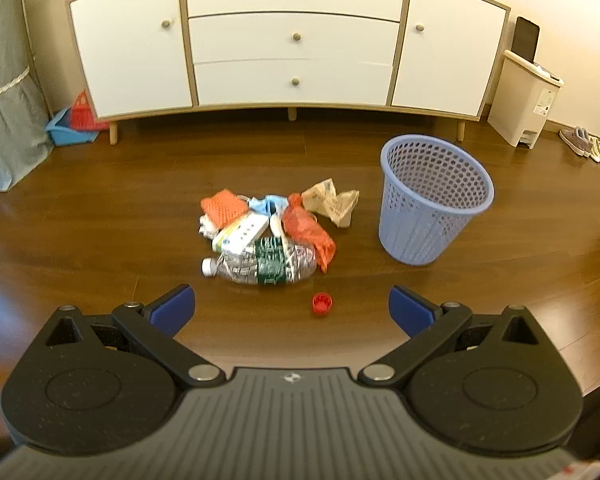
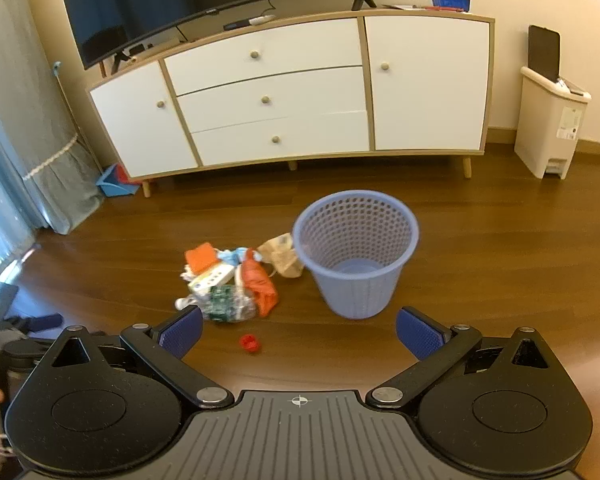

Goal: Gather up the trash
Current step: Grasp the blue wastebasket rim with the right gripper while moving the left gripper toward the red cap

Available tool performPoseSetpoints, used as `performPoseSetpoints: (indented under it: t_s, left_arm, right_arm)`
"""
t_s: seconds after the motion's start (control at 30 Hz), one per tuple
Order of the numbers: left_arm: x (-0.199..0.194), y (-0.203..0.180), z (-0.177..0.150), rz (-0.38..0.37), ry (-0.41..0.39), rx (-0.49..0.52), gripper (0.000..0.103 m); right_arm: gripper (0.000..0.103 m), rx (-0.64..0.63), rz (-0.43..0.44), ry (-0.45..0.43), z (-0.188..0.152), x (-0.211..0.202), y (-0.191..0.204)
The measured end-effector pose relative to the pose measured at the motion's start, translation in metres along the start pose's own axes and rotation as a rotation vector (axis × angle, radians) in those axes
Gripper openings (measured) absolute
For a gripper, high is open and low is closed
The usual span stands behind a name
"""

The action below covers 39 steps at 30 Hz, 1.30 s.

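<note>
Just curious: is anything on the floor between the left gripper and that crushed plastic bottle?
Only a small red bottle cap lies between the left gripper and the bottle, in the left wrist view.

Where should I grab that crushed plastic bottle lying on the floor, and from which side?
Take the crushed bottle across its dented middle at the green label, coming down from above. It lies on its side, cap left, and the near side is clear.

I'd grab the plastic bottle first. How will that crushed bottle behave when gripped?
The crushed bottle looks empty, so probably light. Its crumpled clear walls will likely give and may slip between the pads. Lying on its side, it might roll if nudged, though the dents should limit that.
</note>
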<state>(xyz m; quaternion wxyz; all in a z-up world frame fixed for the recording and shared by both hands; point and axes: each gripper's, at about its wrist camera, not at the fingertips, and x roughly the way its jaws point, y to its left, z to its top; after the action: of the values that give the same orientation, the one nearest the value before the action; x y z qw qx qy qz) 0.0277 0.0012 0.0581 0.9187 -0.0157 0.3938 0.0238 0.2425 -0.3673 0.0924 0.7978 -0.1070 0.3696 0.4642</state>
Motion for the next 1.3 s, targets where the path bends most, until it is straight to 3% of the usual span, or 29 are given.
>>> performPoseSetpoints:
  t_s: [0.1,0.23,0.4,0.6,0.8,1.23,1.27,1.3]
  left_arm:
    - [0.017,-0.001,0.008,0.054,-0.017,-0.048,0.102]
    - [0.053,-0.001,0.019,0.087,-0.015,-0.028,0.102]
    - [0.111,-0.002,0.03,0.089,0.009,-0.027,0.102]
    - [0.19,-0.005,0.037,0.071,0.034,-0.005,0.102]
    - [0.255,-0.008,0.034,0.052,0.084,0.08,0.102]
    - [0.322,0.002,0.014,0.107,0.148,0.104,0.1]
    - [0.324,0.001,0.013,0.104,0.149,0.106,0.1]
    - [0.326,-0.001,0.012,0.102,0.148,0.113,0.1]
  right_arm:
    - [0.084,-0.03,-0.007,0.026,0.008,0.023,-0.018]
    - [0.078,-0.002,-0.006,0.059,0.014,0.066,-0.051]
    - [0.061,0.09,0.002,0.084,0.02,0.125,-0.095]
    - [0.055,0.199,0.002,0.115,0.031,0.201,-0.132]
    - [0.046,0.258,-0.031,0.157,0.046,0.263,-0.154]
    - [0.033,0.173,-0.077,0.261,0.07,0.335,-0.173]
    - [0.031,0.229,-0.131,0.262,0.069,0.338,-0.174]
    - [0.029,0.232,-0.127,0.268,0.068,0.341,-0.176]
